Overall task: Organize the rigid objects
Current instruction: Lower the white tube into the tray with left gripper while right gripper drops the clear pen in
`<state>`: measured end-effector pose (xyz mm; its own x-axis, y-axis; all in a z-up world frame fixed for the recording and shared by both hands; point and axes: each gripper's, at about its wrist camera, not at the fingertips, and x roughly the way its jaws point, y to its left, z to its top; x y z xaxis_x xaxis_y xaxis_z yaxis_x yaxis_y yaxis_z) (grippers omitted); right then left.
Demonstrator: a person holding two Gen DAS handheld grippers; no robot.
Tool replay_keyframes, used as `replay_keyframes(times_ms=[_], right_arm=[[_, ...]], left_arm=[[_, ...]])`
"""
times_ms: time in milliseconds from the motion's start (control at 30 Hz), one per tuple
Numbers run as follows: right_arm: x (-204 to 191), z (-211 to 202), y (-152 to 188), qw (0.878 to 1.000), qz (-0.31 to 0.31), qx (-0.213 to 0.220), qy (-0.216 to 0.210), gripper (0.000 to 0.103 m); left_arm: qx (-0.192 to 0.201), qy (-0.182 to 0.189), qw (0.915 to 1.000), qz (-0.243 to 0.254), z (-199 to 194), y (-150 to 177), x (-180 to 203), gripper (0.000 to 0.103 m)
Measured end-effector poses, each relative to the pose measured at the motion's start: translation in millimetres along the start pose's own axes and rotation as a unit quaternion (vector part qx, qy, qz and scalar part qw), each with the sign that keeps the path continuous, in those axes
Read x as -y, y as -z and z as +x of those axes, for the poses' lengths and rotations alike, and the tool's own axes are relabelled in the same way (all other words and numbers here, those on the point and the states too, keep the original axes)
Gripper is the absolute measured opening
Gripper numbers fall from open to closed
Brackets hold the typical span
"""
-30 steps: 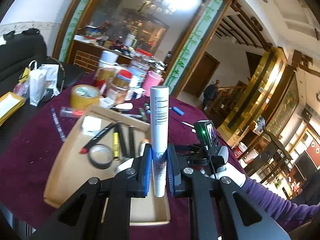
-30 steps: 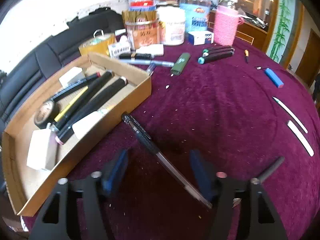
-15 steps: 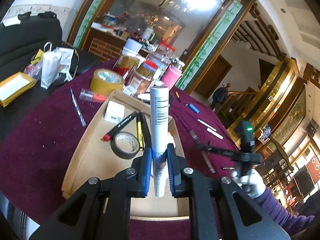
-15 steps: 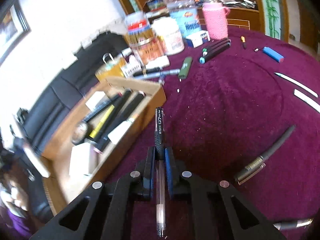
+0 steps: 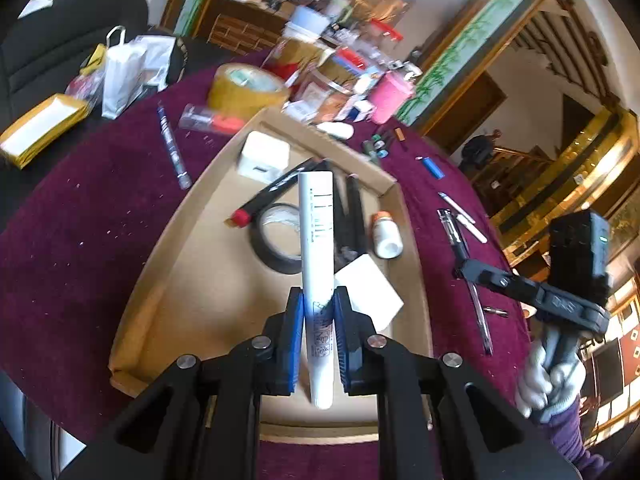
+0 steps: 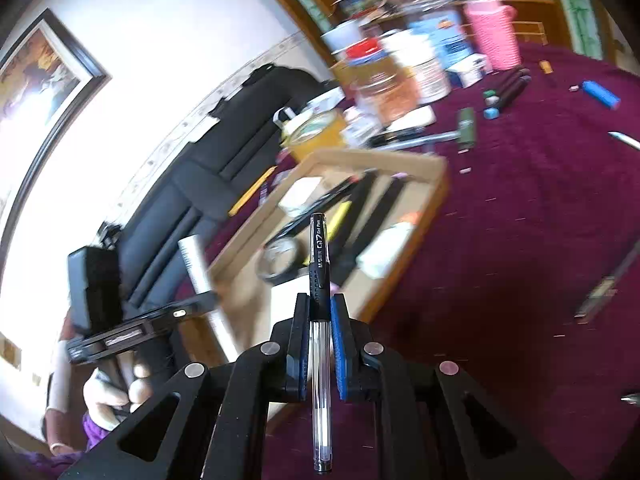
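White tube (image 5: 316,236), barcode blurred, pinched by left tool (image 5: 319,312); right tool (image 6: 320,320) pinches pen (image 6: 319,256).

- Looking like a lived-in home, a sitting or dining room.
- Showing a black leather sofa (image 6: 208,184) at centre left and a framed picture (image 6: 44,76) on the white wall, upper left.
- Displaying carved wooden door frames (image 5: 492,52) and a gilded staircase (image 5: 576,152) at right.
- Holding jars (image 6: 384,80) and household clutter on a maroon tablecloth (image 6: 540,220).
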<state>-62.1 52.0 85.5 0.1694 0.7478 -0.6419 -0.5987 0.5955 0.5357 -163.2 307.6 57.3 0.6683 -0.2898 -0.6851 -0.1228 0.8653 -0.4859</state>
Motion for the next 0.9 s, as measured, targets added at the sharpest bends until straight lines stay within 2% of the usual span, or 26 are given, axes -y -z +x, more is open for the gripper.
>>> replay_keyframes(times_ms=[133,333,433,500,567,633,700,767,900], right_arm=[[-26,26,3,1.0,-0.011,-0.021,-0.018,0.012],[-54,62,7,0.998,-0.025,-0.053,-0.026,0.012],[-60,82,11,0.997,-0.025,-0.07,-0.023,0.012],[-62,93,15,0.996,-0.026,-0.082,-0.021,0.012],[-66,102,18,0.995,-0.031,-0.092,-0.013,0.012],[-69,110,21,0.994,-0.041,-0.098,0.001,0.012],[-72,116,21,0.993,-0.051,-0.102,0.015,0.012],[-76,123,20,0.992,-0.065,-0.106,0.034,0.013],[-83,129,20,0.985,-0.102,-0.097,0.095,0.013]], left_arm=[[-0.024,-0.024,0.9991,-0.027,15,-6,-19,0.014],[-0.015,-0.056,0.9979,-0.029,16,-9,-23,0.015],[0.001,-0.051,0.9982,-0.033,9,-8,-25,0.03],[0.012,-0.039,0.9985,-0.036,1,-8,-24,0.036],[0.029,-0.046,0.998,-0.032,-10,-7,-22,0.053],[0.051,-0.05,0.9969,-0.033,-21,-7,-21,0.062],[0.07,-0.054,0.9955,-0.035,-32,-7,-21,0.064],[0.086,-0.06,0.9938,-0.035,-43,-5,-21,0.07],[0.103,-0.067,0.9918,-0.035,-54,-4,-22,0.072]])
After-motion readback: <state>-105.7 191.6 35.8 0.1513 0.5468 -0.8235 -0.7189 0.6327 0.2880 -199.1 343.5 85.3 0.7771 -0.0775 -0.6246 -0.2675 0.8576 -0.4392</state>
